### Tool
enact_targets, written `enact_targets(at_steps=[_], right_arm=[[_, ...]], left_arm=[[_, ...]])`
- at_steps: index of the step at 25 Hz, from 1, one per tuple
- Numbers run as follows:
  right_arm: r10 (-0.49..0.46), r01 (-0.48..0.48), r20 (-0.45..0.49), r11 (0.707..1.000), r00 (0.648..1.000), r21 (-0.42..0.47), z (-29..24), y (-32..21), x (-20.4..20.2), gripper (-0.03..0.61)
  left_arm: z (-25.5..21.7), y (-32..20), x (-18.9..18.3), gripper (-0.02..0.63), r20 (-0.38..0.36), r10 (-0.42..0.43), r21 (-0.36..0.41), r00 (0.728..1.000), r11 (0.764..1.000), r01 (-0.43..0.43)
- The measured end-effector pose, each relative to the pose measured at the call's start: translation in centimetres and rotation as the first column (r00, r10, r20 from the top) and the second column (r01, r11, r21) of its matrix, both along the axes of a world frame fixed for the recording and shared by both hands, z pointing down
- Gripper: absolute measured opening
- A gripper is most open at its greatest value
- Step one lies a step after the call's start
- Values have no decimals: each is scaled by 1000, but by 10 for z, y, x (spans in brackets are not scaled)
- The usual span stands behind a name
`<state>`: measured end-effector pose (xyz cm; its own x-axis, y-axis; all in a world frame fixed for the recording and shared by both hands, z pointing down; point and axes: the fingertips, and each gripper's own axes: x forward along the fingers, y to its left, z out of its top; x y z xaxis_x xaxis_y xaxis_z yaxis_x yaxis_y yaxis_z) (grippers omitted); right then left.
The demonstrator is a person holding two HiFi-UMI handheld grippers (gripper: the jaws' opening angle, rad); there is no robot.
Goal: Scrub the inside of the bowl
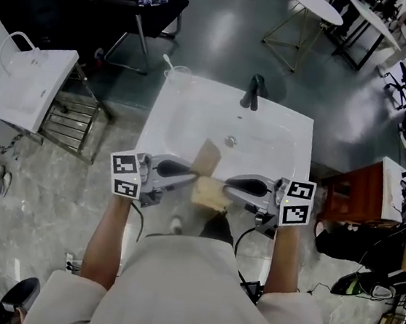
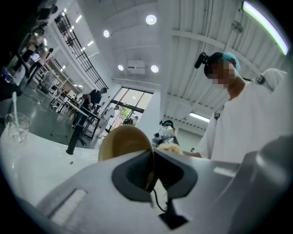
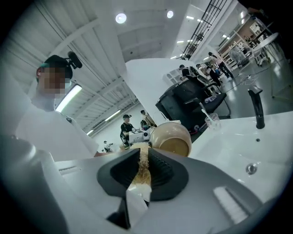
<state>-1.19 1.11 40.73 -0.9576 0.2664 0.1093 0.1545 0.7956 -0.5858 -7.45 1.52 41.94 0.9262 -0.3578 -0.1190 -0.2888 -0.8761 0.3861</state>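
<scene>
A tan bowl (image 1: 208, 158) hangs tilted on edge over the white sink (image 1: 187, 115). My left gripper (image 1: 188, 177) is shut on its rim. In the left gripper view the rim runs between the jaws and the bowl (image 2: 122, 141) rises beyond them. My right gripper (image 1: 227, 188) is shut on a tan fibrous scrub pad (image 1: 210, 194), which sits just below the bowl, near the sink's front edge. In the right gripper view the scrub pad (image 3: 143, 167) fills the gap between the jaws, and the bowl (image 3: 174, 139) shows its inside just past them.
A black faucet (image 1: 253, 92) stands at the sink's far edge, with the drain (image 1: 230, 140) in the basin. A clear glass with a spoon (image 1: 177, 74) sits at the far left corner. A red cabinet (image 1: 357, 191) is to the right and a white bag on a rack (image 1: 28, 88) to the left.
</scene>
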Motion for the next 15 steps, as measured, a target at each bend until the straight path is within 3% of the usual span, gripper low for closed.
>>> enact_targets(at_steps=[7, 10, 15], right_arm=[[4, -1, 75, 999, 997, -40, -10, -7, 4, 58], [61, -51, 129, 996, 990, -80, -19, -22, 4, 58], [197, -186, 97, 976, 976, -113, -13, -56, 0, 58]], left_arm=[[4, 7, 0, 14, -19, 10, -14, 1000, 1000, -10], [7, 17, 6, 14, -5, 49, -18, 999, 999, -49], [7, 25, 15, 14, -16, 68, -19, 998, 997, -69]])
